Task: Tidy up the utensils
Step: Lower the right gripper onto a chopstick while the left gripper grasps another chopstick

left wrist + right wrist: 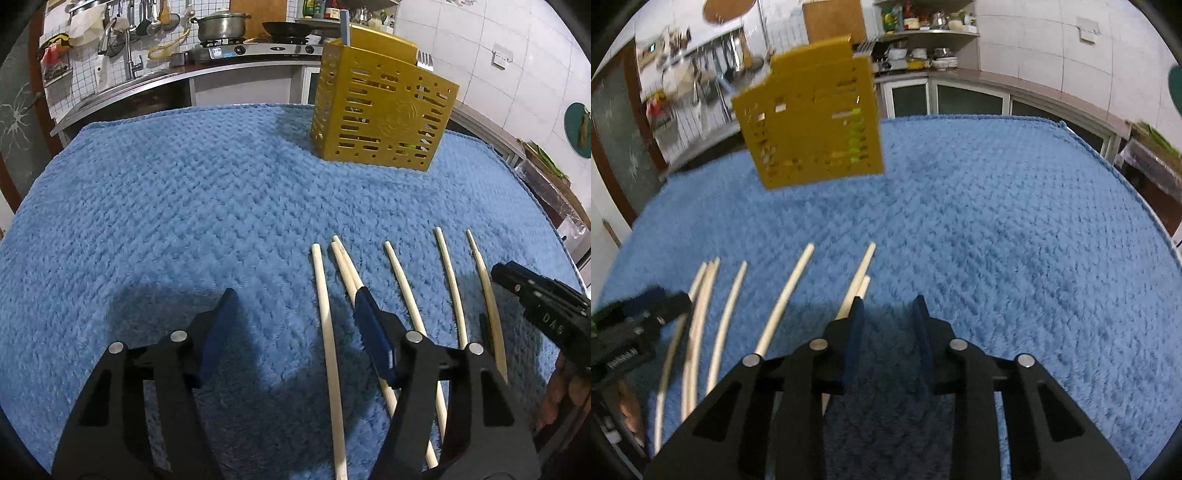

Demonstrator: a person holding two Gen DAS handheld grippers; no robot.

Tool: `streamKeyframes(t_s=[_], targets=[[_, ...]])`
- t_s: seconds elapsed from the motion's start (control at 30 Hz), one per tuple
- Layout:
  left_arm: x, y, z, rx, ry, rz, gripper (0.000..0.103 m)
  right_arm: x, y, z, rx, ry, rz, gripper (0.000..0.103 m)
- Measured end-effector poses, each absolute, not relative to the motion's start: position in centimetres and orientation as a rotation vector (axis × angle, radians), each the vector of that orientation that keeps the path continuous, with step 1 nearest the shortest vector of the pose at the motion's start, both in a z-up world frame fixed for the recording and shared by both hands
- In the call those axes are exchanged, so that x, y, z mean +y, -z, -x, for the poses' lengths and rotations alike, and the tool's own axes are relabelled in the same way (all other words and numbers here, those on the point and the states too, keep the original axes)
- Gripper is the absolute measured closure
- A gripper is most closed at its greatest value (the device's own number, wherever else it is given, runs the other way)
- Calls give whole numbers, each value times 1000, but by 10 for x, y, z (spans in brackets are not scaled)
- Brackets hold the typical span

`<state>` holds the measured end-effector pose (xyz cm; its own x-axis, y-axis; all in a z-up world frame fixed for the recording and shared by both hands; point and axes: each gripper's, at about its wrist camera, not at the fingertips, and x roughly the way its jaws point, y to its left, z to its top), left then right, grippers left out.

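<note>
Several pale wooden chopsticks point(327, 306) lie side by side on a blue towel point(184, 203), pointing away from me. A yellow perforated utensil holder point(380, 110) stands upright at the far side with a fork and a blue handle in it. My left gripper point(295, 306) is open just above the towel, its right finger point(369, 314) over the crossed pair of chopsticks. In the right wrist view my right gripper point(888, 314) is open and empty, to the right of the chopsticks point(783, 299), with the holder point(812, 114) beyond. The right gripper also shows in the left wrist view point(532, 295).
The blue towel point(1015, 221) covers the table, whose edges curve off at right and far side. Behind stand a kitchen counter with a stove and pot point(221, 27), a sink tap point(129, 55) and shelves of jars point(923, 22).
</note>
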<state>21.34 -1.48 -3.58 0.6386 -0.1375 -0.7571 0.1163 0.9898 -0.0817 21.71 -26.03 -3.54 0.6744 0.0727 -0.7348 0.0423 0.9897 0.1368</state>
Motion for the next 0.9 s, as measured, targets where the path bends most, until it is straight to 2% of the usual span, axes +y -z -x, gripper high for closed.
streamKeyframes(t_s=[0.13,0.53,0.63,0.73,0.9], targets=[[-18,37,-214,875,150,19,44,-251,37,-219,843,-37,-114,75],[-30,43,-221,896,119,-30,49,-237,37,-225,865,-33,-40,76],[-33,44,-223,899,106,-46,50,-235,38,-231,887,-19,-26,82],[-33,44,-223,900,102,-50,51,-231,41,-234,901,-28,-8,82],[-34,43,-224,907,91,-62,58,-229,41,-236,915,-35,-5,88]])
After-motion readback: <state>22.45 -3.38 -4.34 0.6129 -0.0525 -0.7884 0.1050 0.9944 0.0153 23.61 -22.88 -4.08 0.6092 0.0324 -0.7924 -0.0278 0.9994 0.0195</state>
